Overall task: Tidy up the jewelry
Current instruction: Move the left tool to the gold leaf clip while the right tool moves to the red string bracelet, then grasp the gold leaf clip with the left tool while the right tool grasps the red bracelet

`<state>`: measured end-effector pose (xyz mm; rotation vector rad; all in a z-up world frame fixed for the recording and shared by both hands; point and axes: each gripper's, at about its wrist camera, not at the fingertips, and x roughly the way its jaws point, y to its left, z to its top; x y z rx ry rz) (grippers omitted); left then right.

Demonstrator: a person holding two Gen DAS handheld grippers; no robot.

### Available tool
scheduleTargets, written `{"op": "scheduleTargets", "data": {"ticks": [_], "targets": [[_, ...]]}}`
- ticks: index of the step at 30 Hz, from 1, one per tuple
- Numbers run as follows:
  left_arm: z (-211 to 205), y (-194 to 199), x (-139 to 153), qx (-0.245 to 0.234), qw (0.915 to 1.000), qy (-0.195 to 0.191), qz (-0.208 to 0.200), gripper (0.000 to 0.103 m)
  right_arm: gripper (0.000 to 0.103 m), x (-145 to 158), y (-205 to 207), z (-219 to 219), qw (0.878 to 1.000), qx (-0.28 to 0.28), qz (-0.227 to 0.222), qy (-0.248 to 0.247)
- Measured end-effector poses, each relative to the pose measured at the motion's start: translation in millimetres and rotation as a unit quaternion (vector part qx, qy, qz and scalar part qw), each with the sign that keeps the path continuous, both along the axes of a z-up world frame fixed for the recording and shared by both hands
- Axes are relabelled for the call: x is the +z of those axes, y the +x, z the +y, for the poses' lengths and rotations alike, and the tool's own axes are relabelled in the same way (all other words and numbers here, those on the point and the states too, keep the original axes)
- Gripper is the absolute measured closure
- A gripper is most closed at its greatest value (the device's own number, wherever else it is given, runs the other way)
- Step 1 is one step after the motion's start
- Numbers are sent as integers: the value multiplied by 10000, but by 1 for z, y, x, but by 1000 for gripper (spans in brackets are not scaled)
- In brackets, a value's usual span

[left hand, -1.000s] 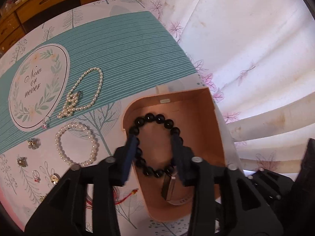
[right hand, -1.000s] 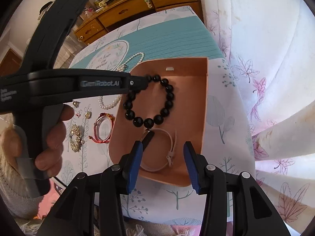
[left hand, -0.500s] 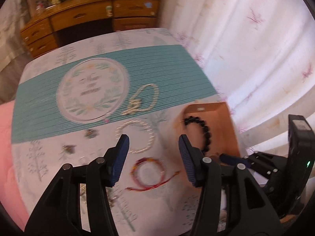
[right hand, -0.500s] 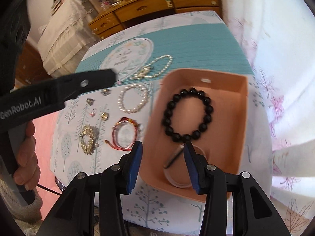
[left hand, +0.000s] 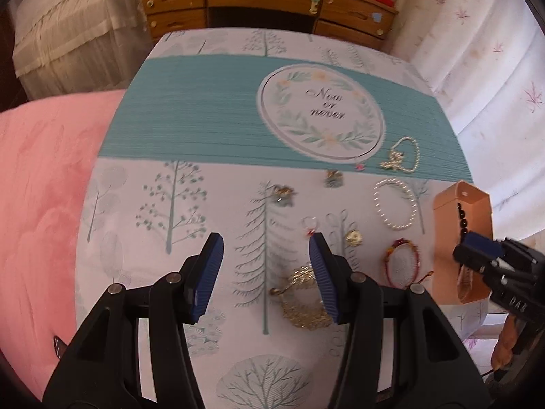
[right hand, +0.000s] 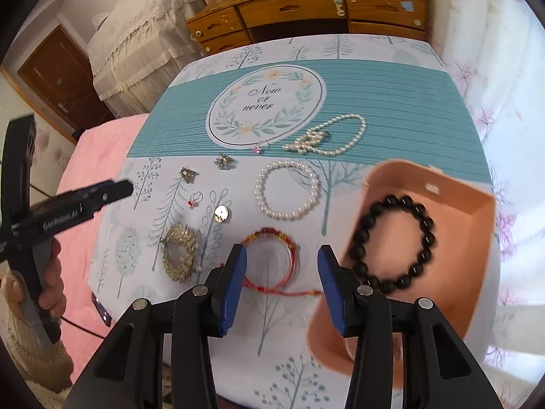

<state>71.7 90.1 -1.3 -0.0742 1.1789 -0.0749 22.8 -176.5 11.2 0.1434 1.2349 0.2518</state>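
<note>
While both the left gripper (left hand: 265, 272) and right gripper (right hand: 281, 284) hover parted and empty, jaws lately widening on the left, the black bead bracelet (right hand: 395, 242) lies inside the peach box (right hand: 477, 225), with pearl bracelet (right hand: 287, 189) and red cord bracelet (right hand: 272, 259) just beside it on the tablecloth (right hand: 391, 102).

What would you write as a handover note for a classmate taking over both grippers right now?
Left gripper: jaws open, empty, above the cloth. Right gripper: jaws open, empty, over the red string bracelet.
Done: black bead bracelet lies in the peach box.
Left on the table: pearl bracelet, pearl necklace, gold bracelet, several small pieces.
</note>
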Motion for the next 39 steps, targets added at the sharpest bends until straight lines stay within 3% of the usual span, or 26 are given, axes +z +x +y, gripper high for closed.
{"op": "scheduleTargets", "data": {"ticks": [7, 13, 17, 22, 29, 34, 39], "targets": [[-4, -10, -32, -288, 9987, -49, 426, 54, 59, -17, 31, 10, 9994, 56, 291, 168], [-20, -20, -51, -882, 9943, 34, 606, 54, 59, -30, 32, 24, 9981, 365, 505, -11], [-40, -18, -55, -1527, 9861, 286, 582, 54, 59, -39, 30, 25, 9969, 434, 651, -52], [-62, -11, -59, -2508, 9636, 616, 685, 54, 59, -38, 29, 21, 9970, 409, 657, -22], [-75, 3, -62, -3337, 9350, 901, 799, 54, 59, -35, 26, 17, 9971, 382, 660, -10], [-90, -1, -70, -4055, 9023, 1177, 868, 54, 59, -36, 27, 13, 9970, 335, 700, 20], [-100, 2, -80, -4329, 8862, 1336, 968, 54, 59, -36, 27, 11, 9970, 322, 699, 38]]}}
